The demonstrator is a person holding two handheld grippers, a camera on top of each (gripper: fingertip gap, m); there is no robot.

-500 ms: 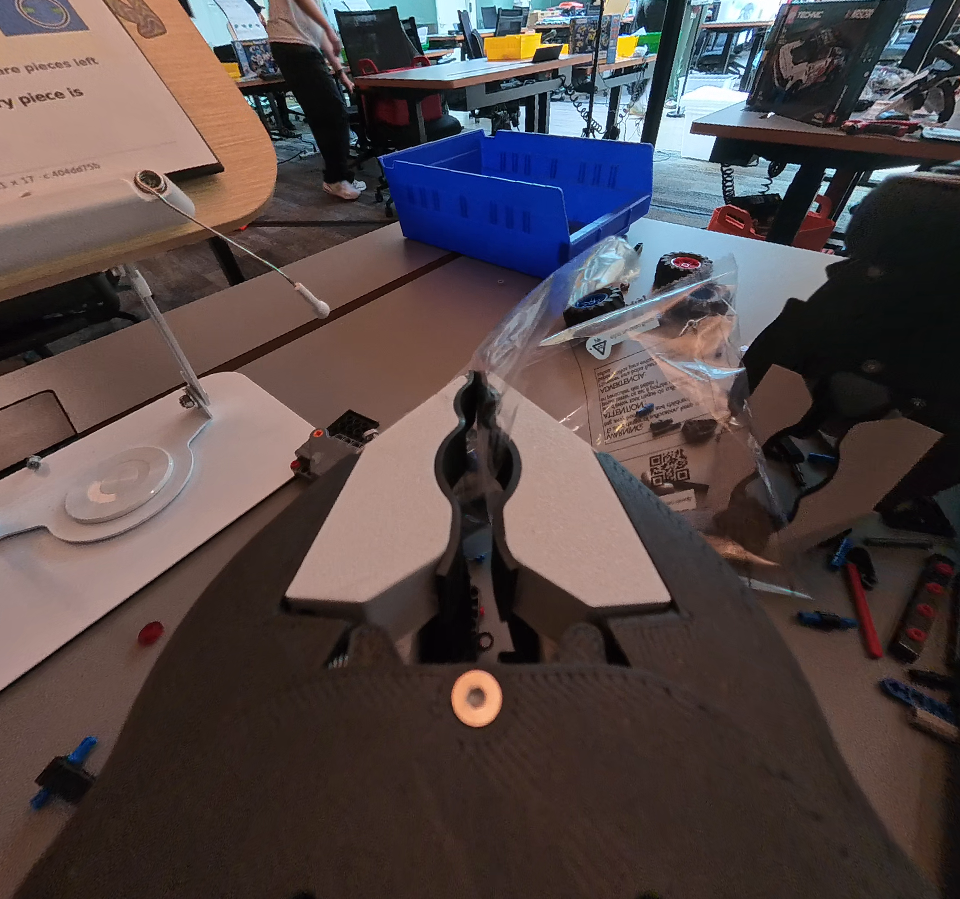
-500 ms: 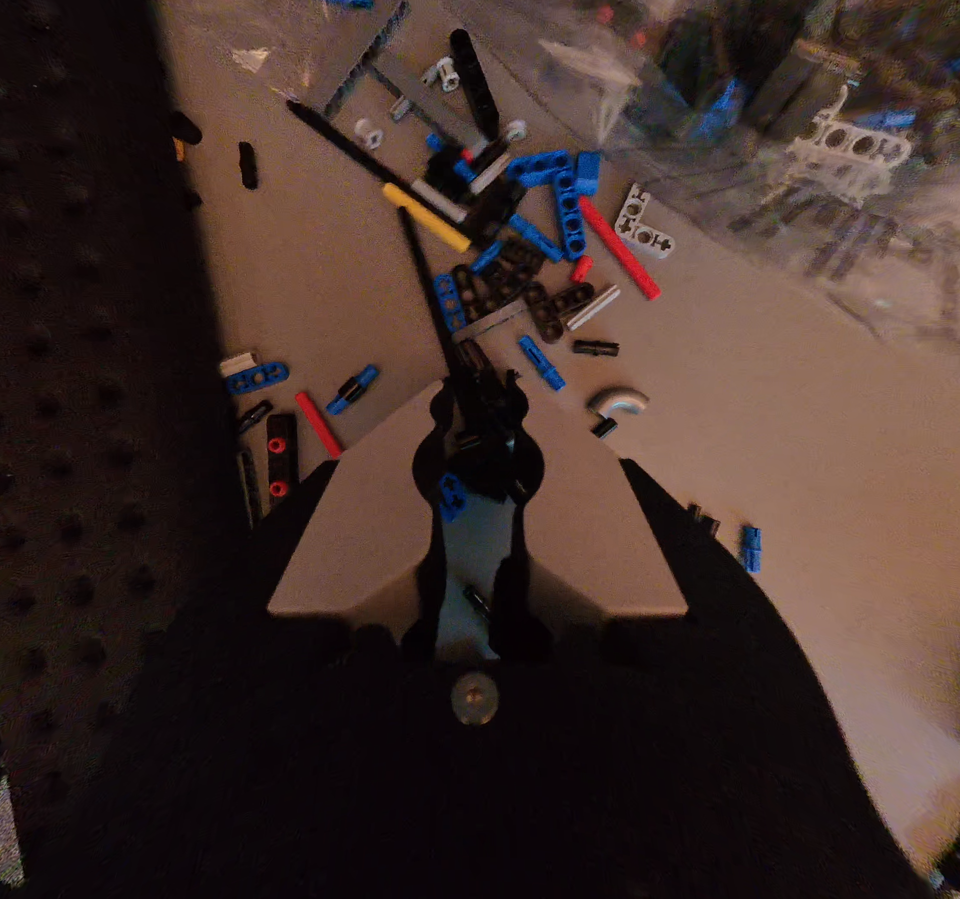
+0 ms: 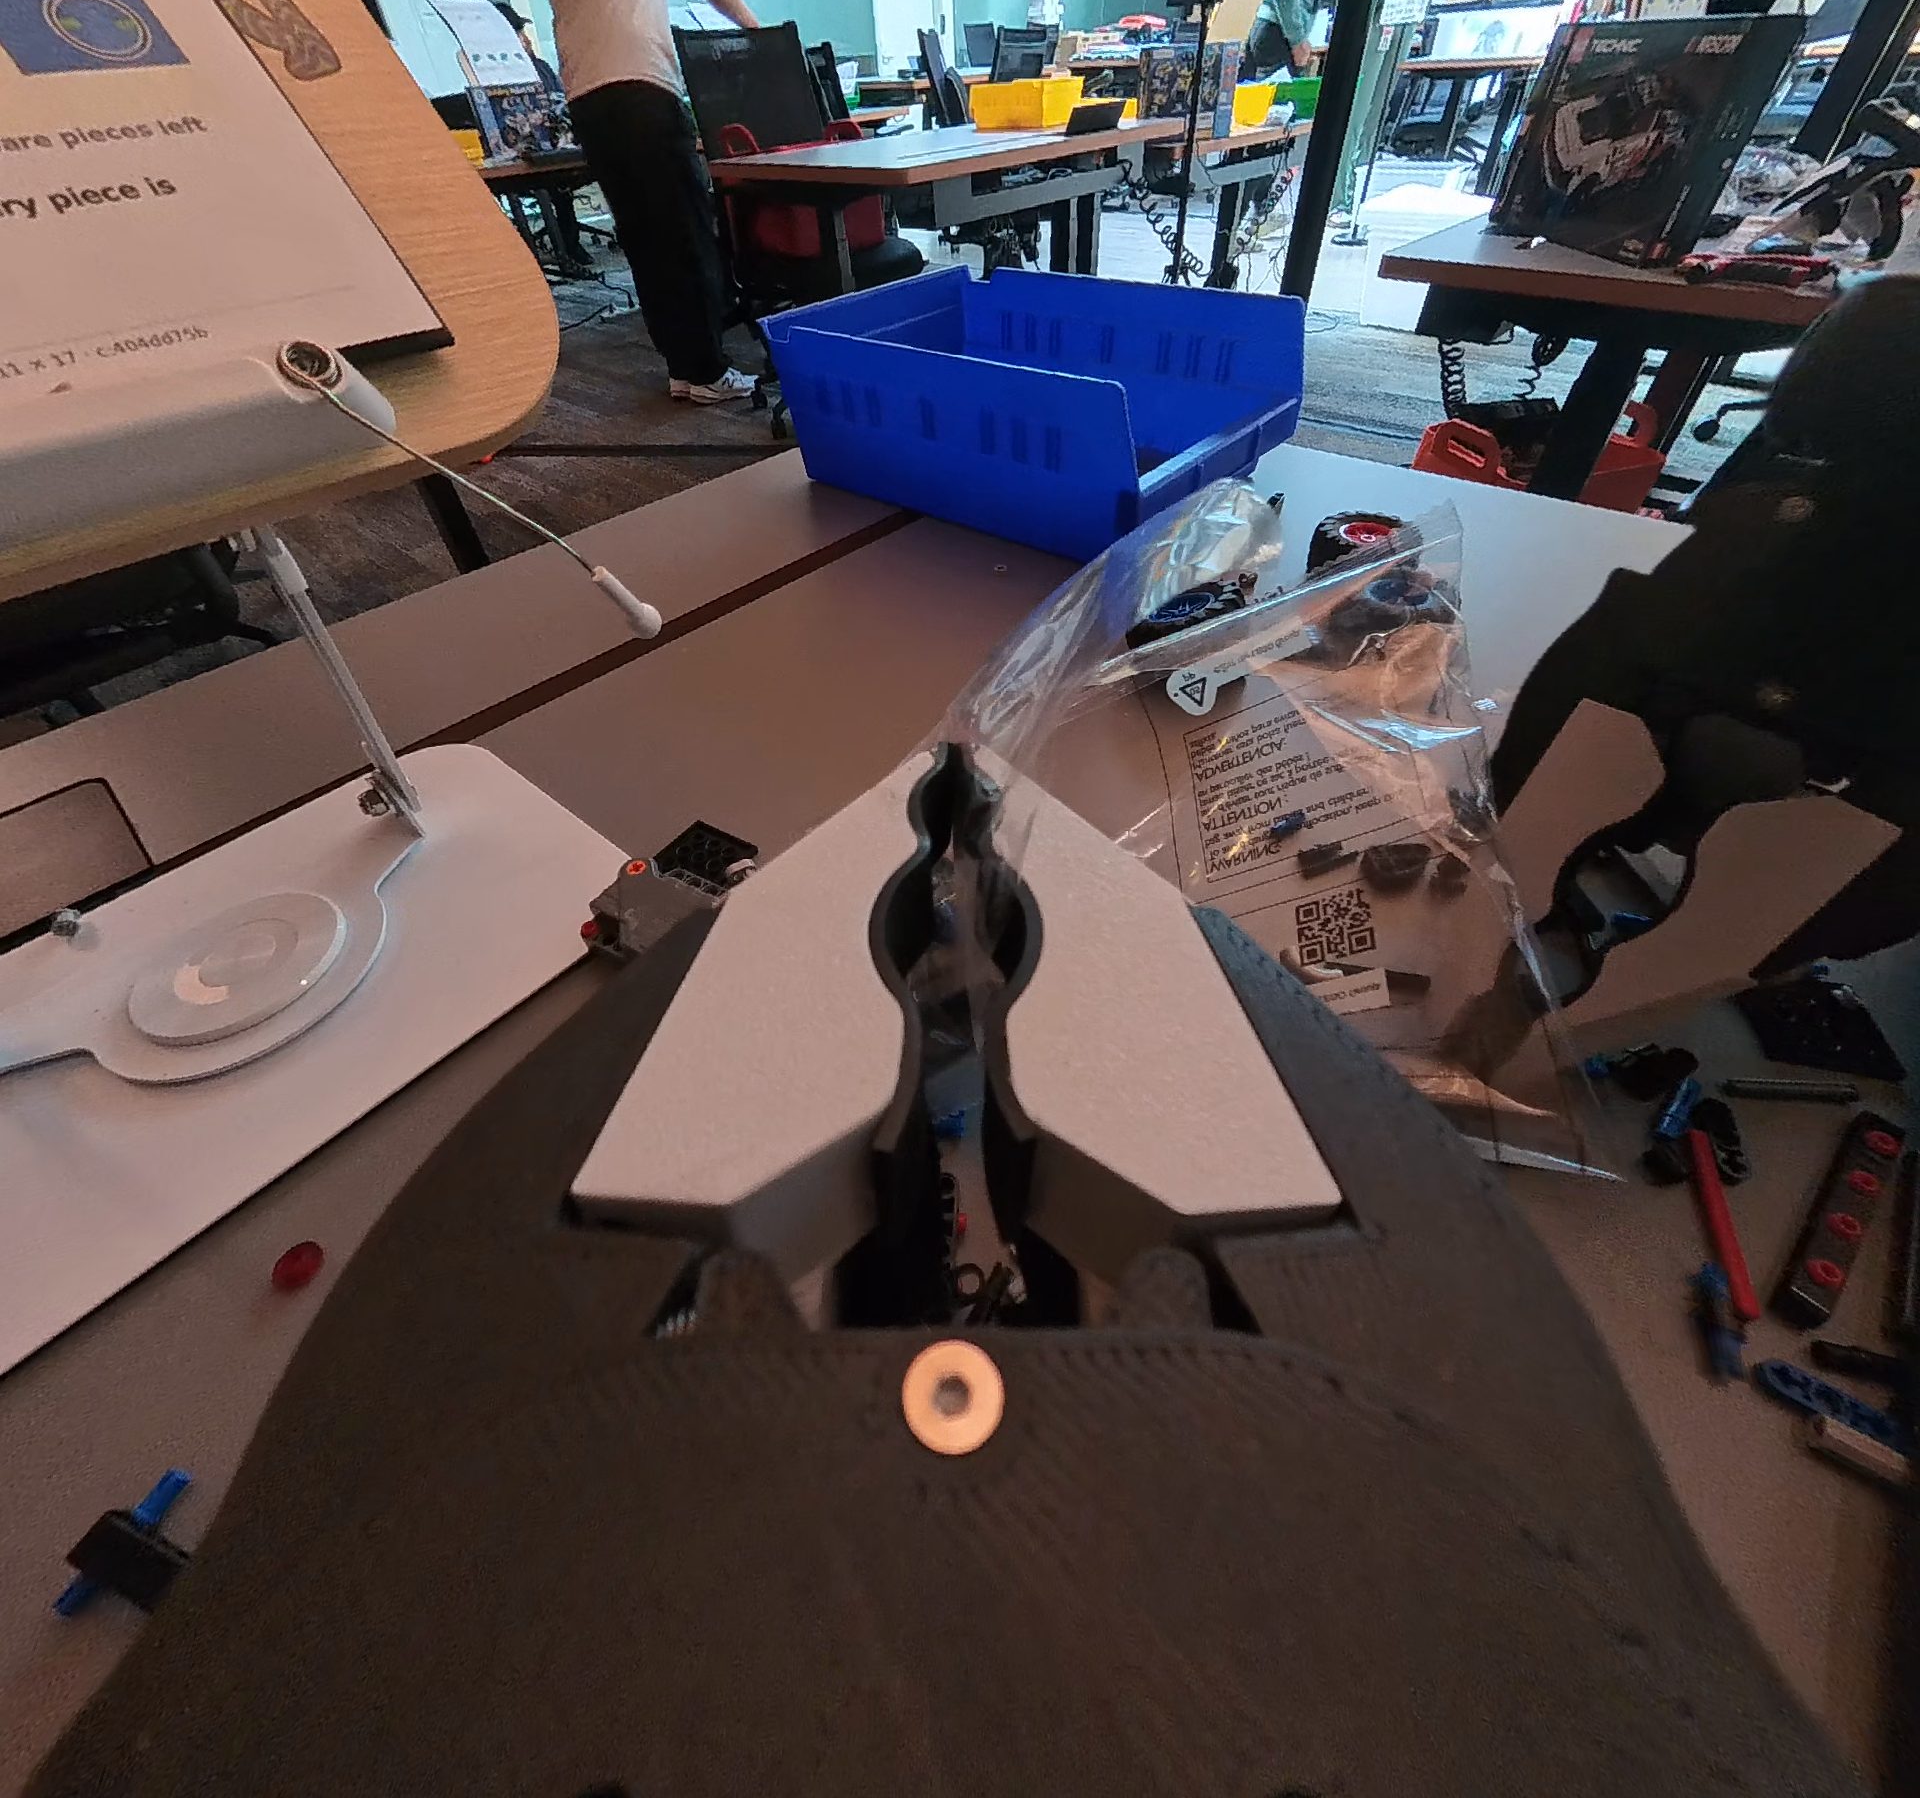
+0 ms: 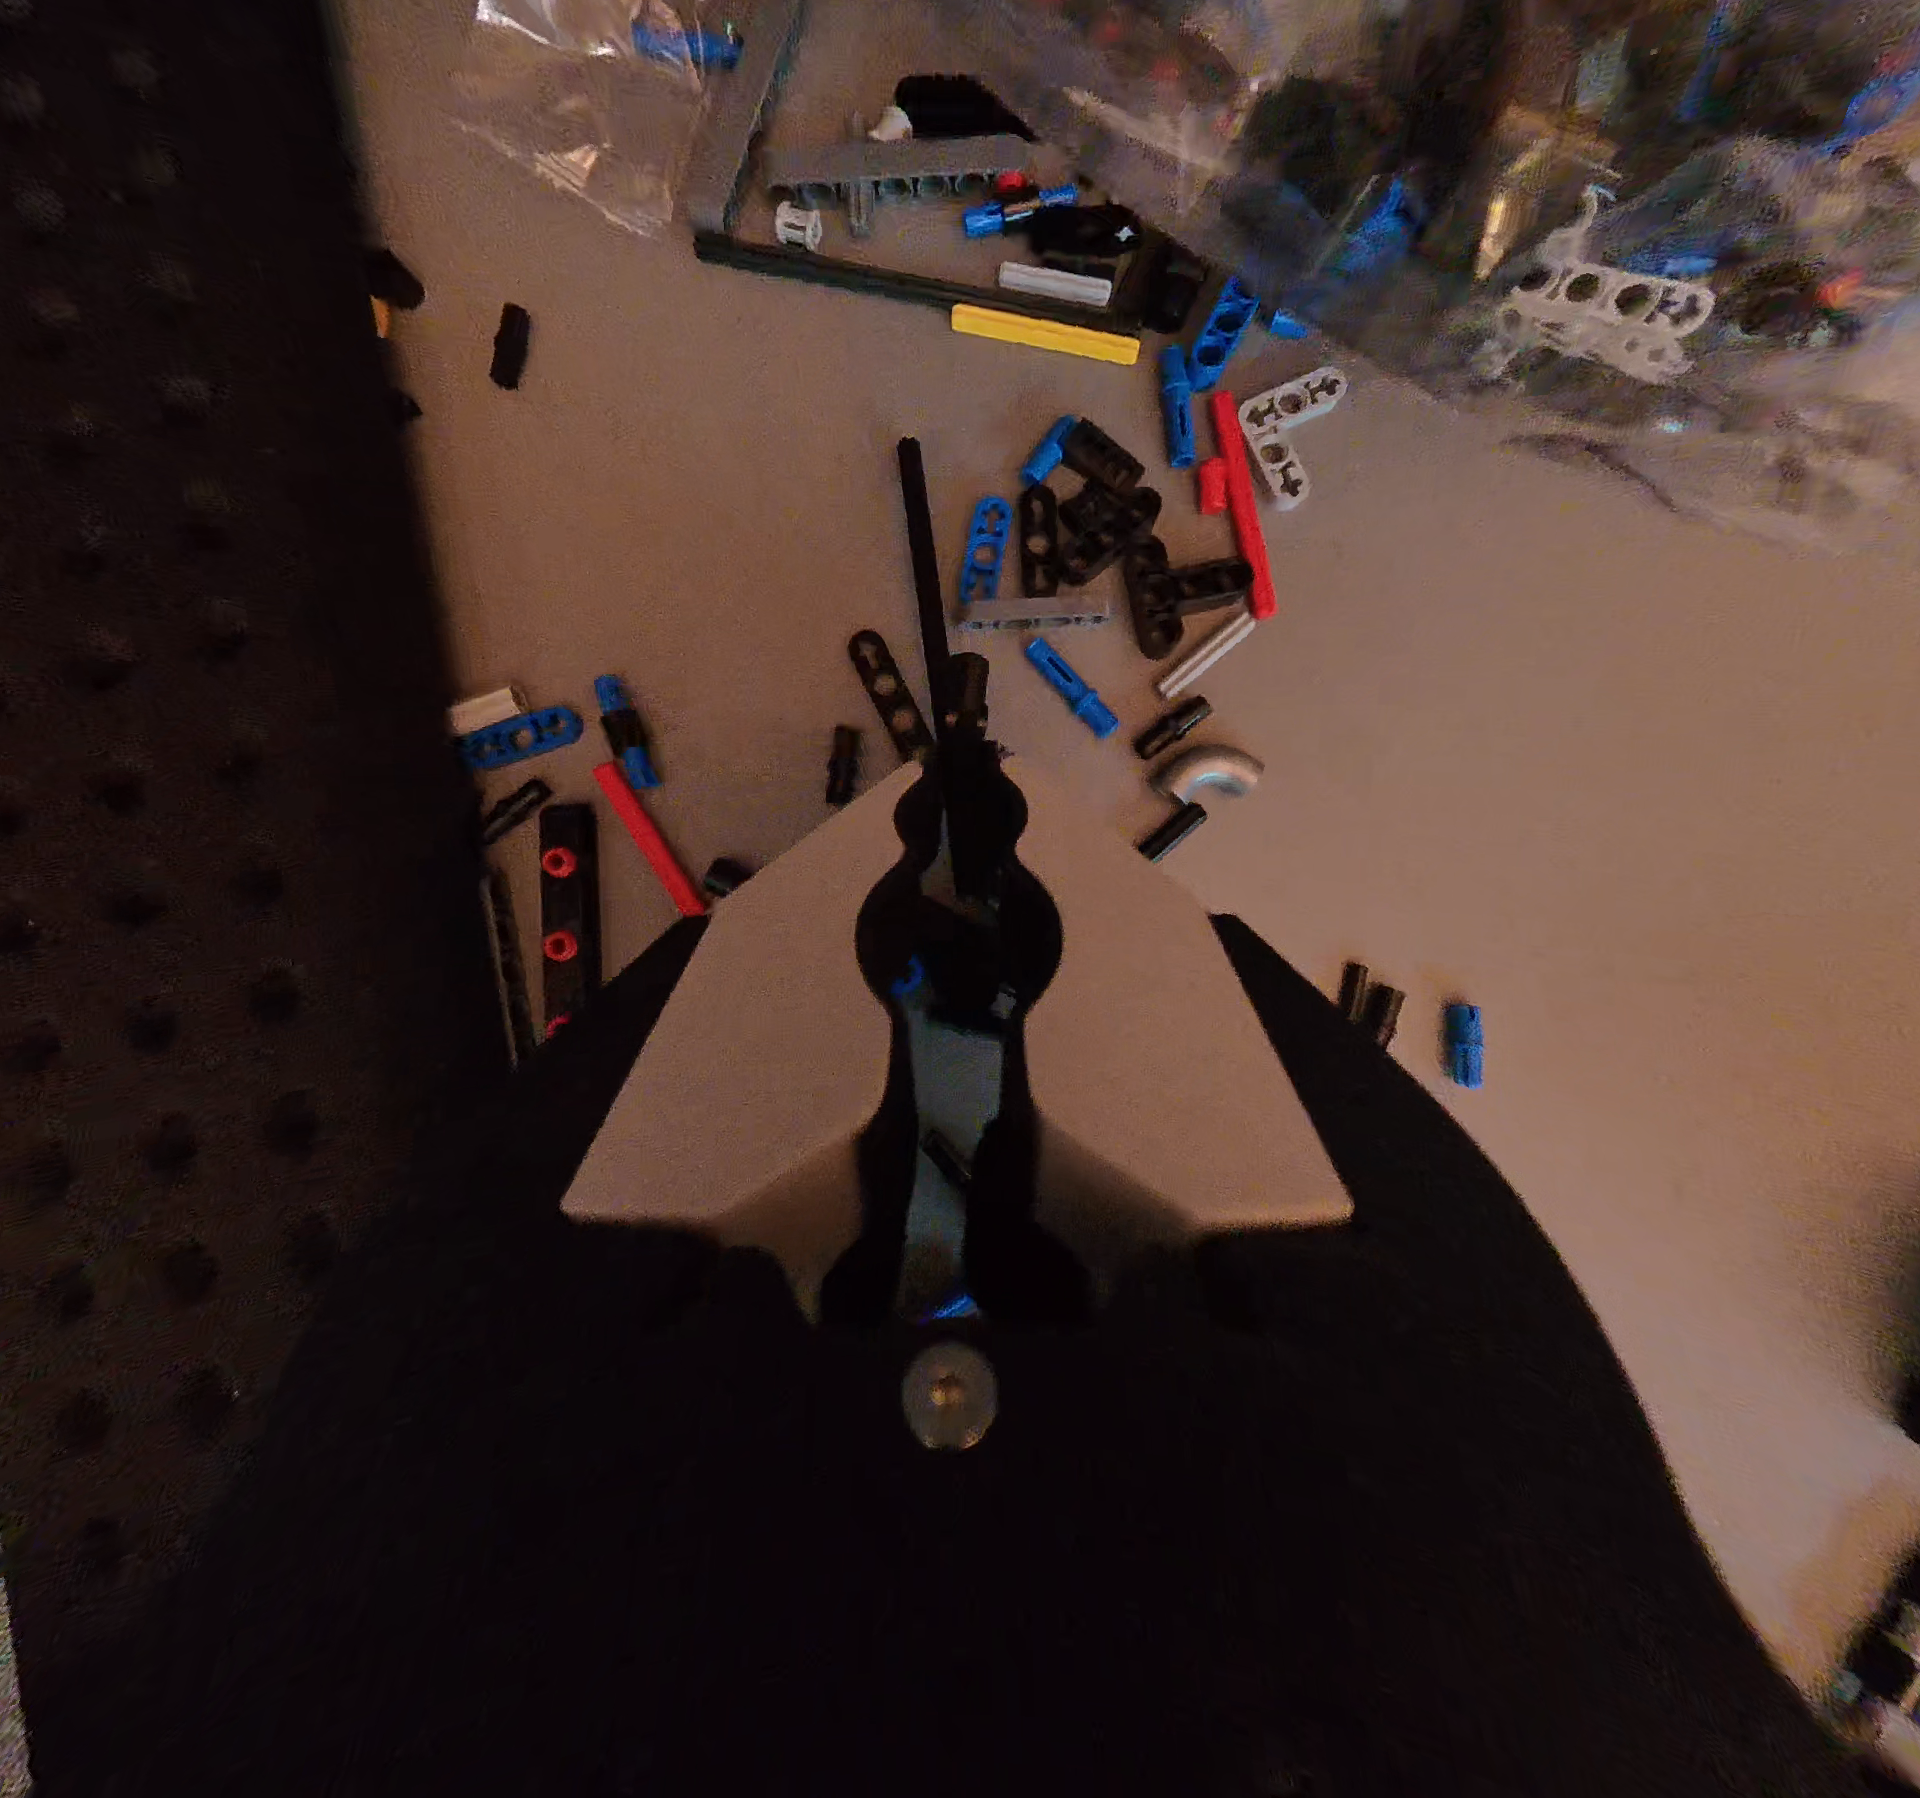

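Note:
My left gripper is shut on the edge of a clear plastic bag and holds it up off the grey table. The bag has a white printed label and holds black wheels and small parts. My right gripper is shut on a small black part, low over the table. A thin black axle runs out past its tips; I cannot tell if it is gripped too. The right gripper also shows in the left wrist view, behind the bag's lower right side.
Loose blue, black, red and grey parts lie scattered ahead of the right gripper. A blue bin stands at the table's far edge. A white stand base with a tilted board is on the left. A person stands in the background. There is about 20 cm between the tips of the two grippers.
The right gripper has turned a little over the loose parts and stays shut. The left gripper and the bag have barely moved.

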